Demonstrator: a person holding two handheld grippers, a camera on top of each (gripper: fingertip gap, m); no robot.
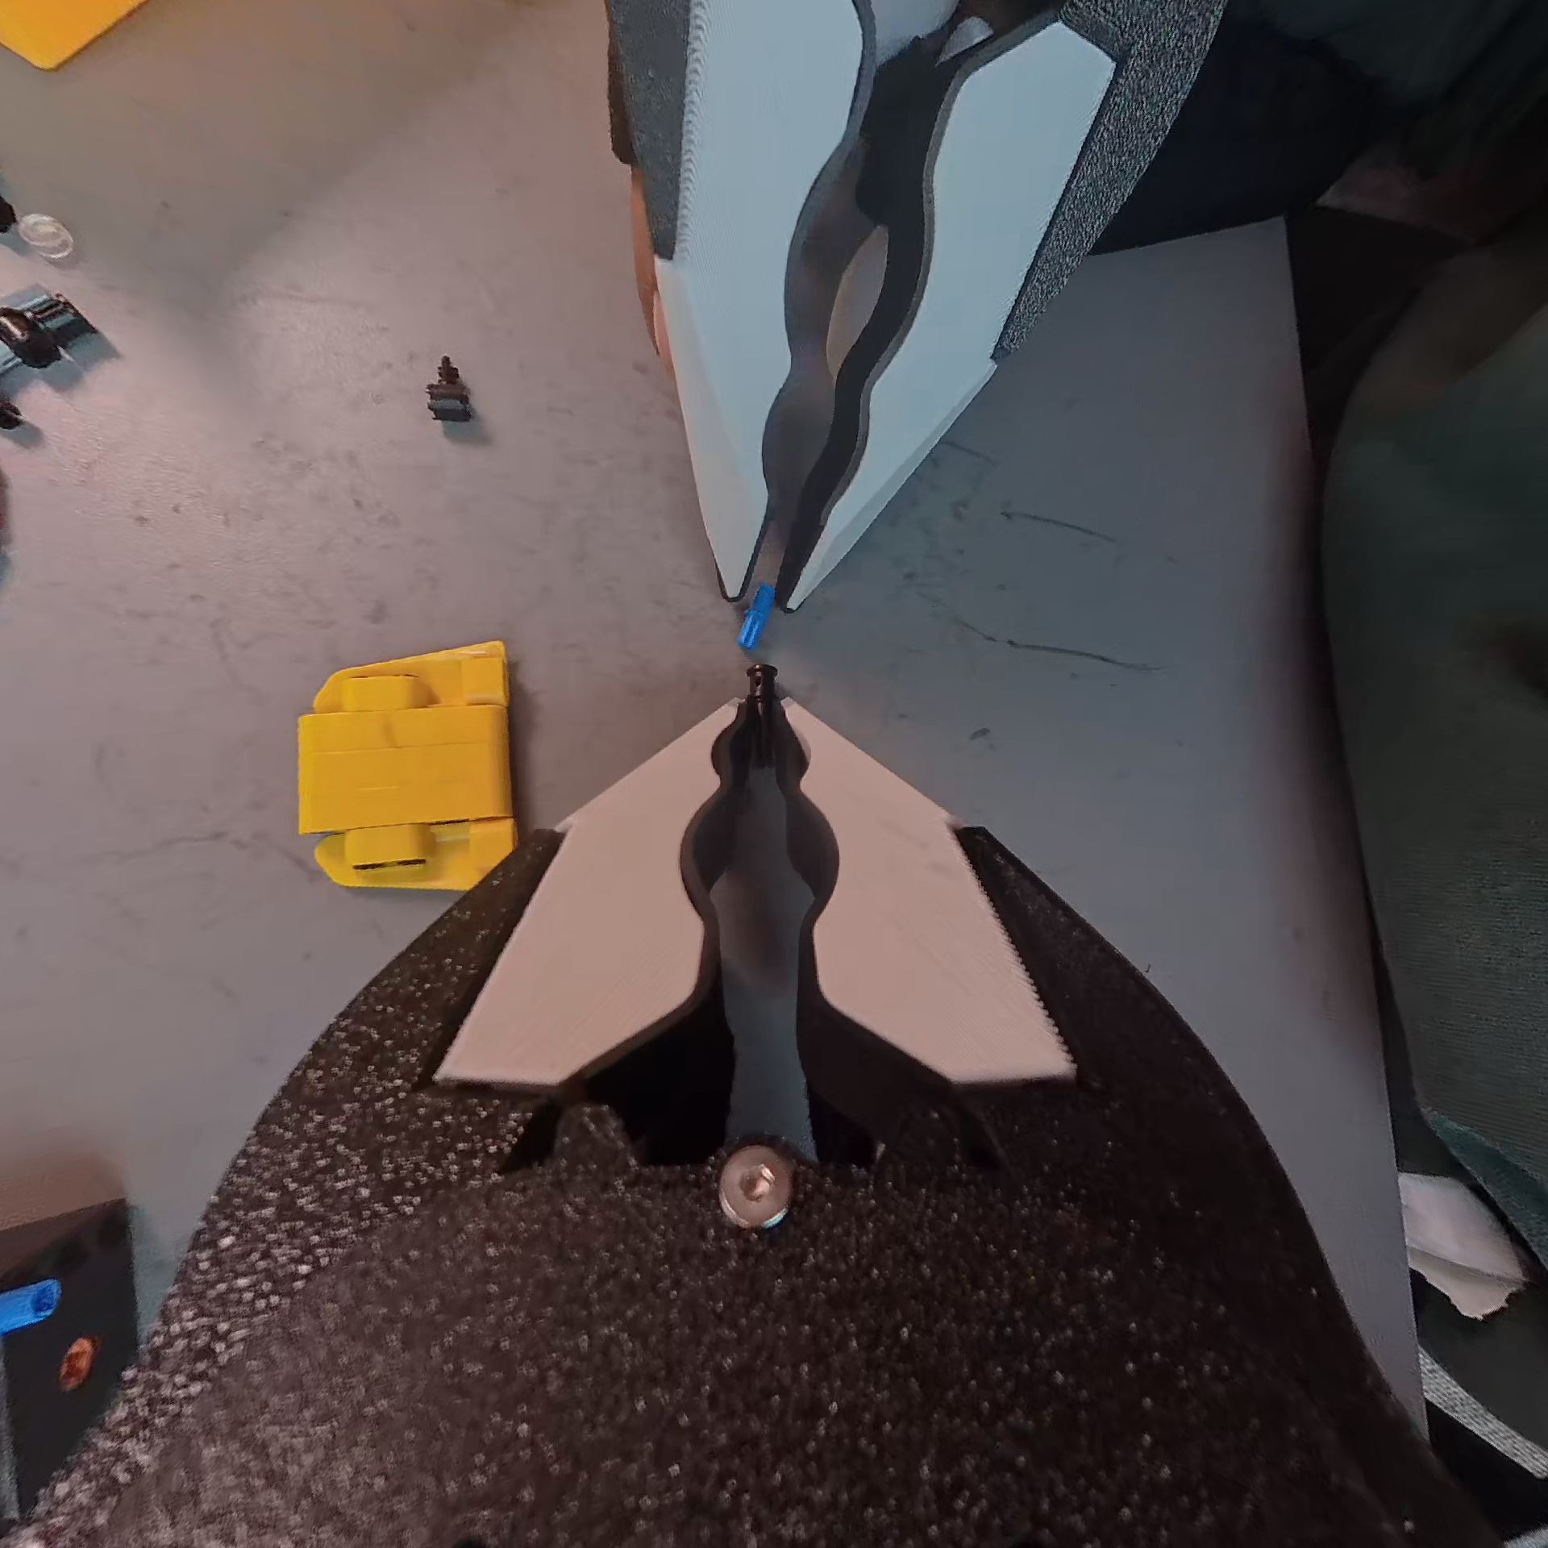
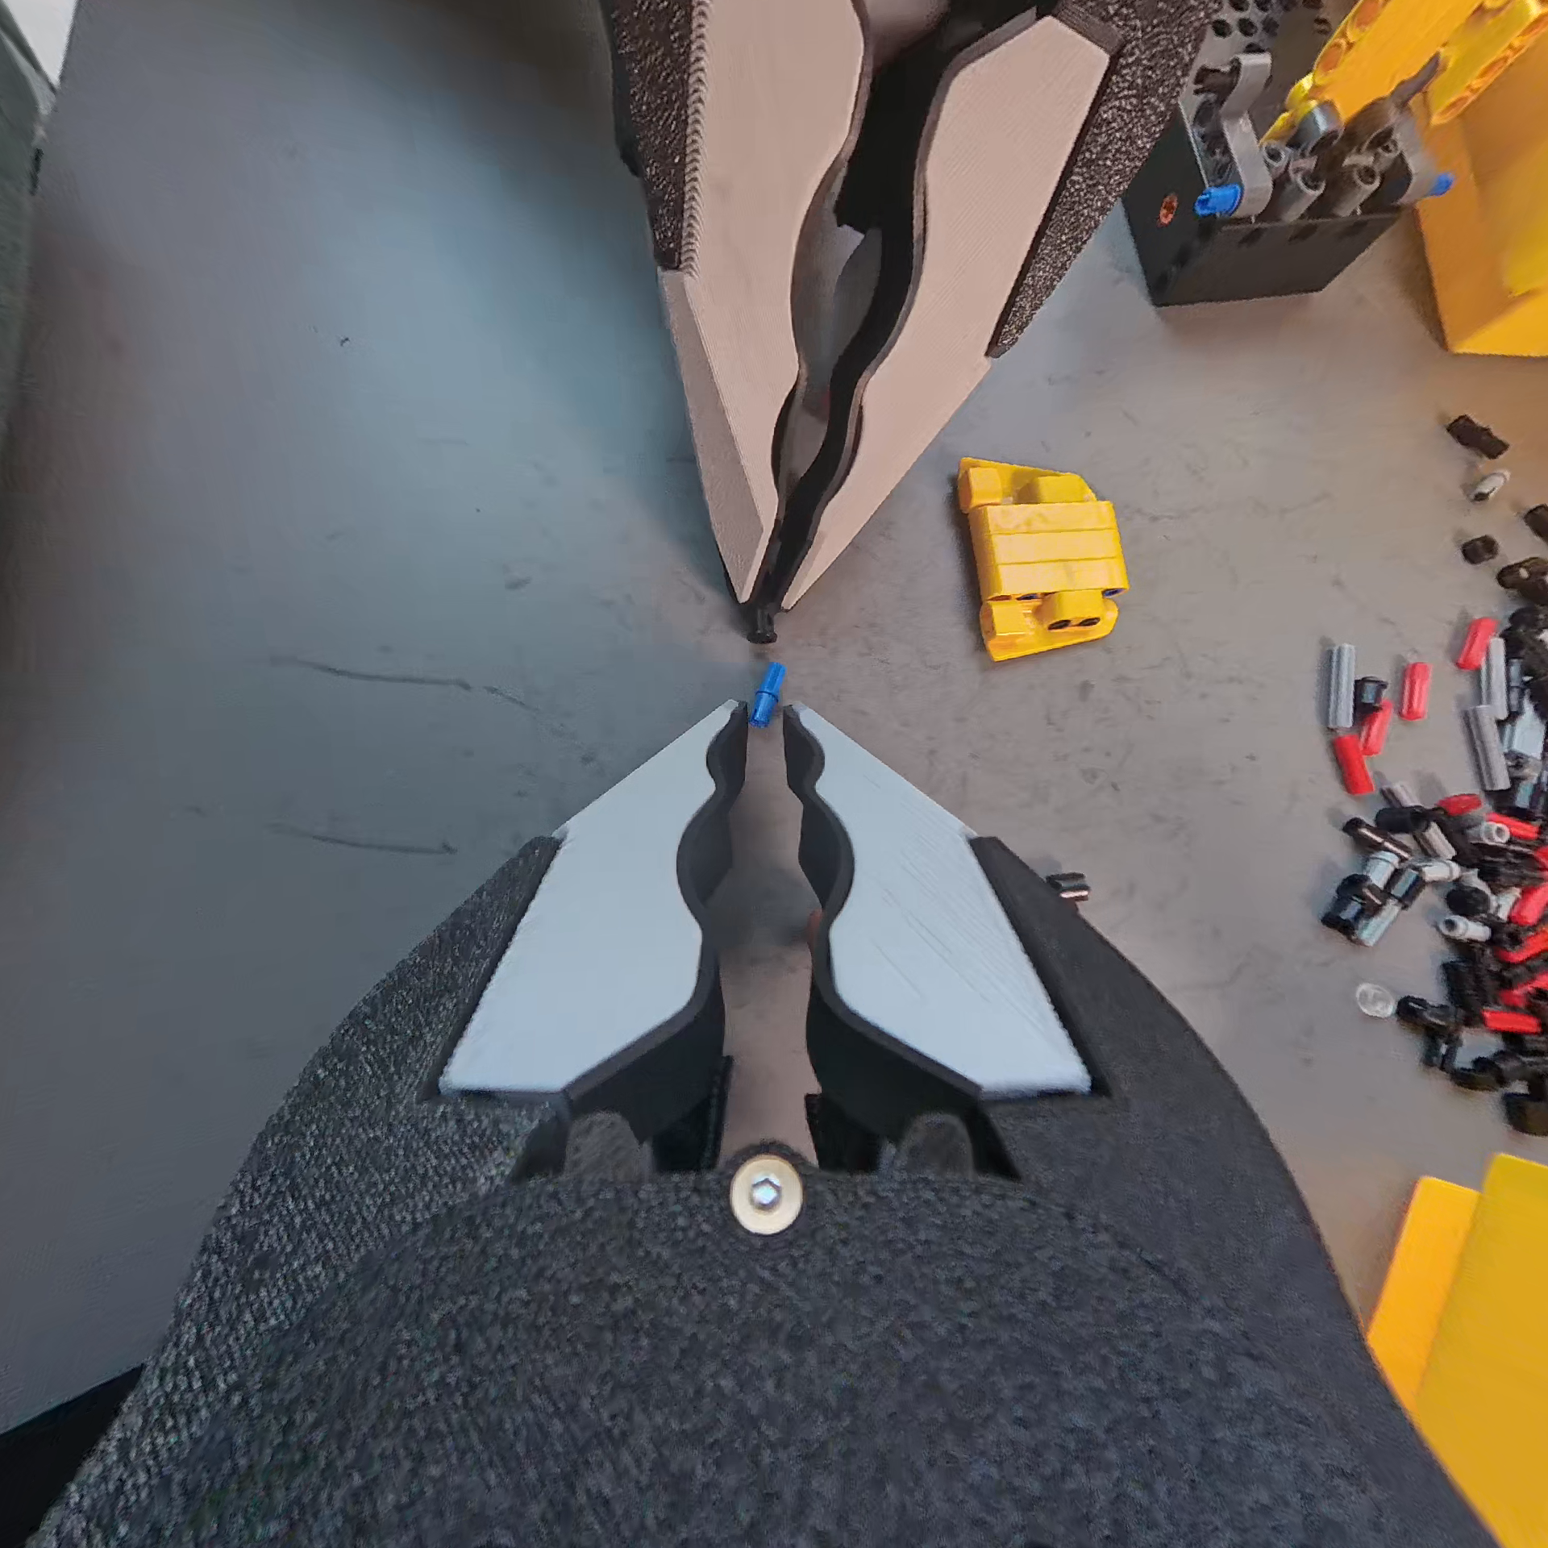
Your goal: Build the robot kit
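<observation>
In the left wrist view my left gripper (image 1: 761, 708), with beige fingers, is shut on a small black pin (image 1: 761, 688) that sticks out past its tips. Facing it from above, my right gripper (image 1: 758, 596), with pale blue fingers, is shut on a small blue pin (image 1: 756, 616). The two pins point at each other, tip to tip, a small gap apart, above the grey table. In the right wrist view the right gripper (image 2: 764, 712) holds the blue pin (image 2: 766, 694), and the left gripper (image 2: 761, 607) holds the black pin (image 2: 762, 626).
A yellow brick assembly (image 1: 406, 766) lies on the grey table (image 1: 251, 544), also in the right wrist view (image 2: 1047, 557). A pile of red, grey and black pins (image 2: 1474, 838) lies at the right. A black box with a brick model (image 2: 1273, 167) and yellow stands (image 2: 1491, 1340) sit beyond. A small black part (image 1: 448, 394) lies alone. Left and right tips are no more than a few centimetres apart.
</observation>
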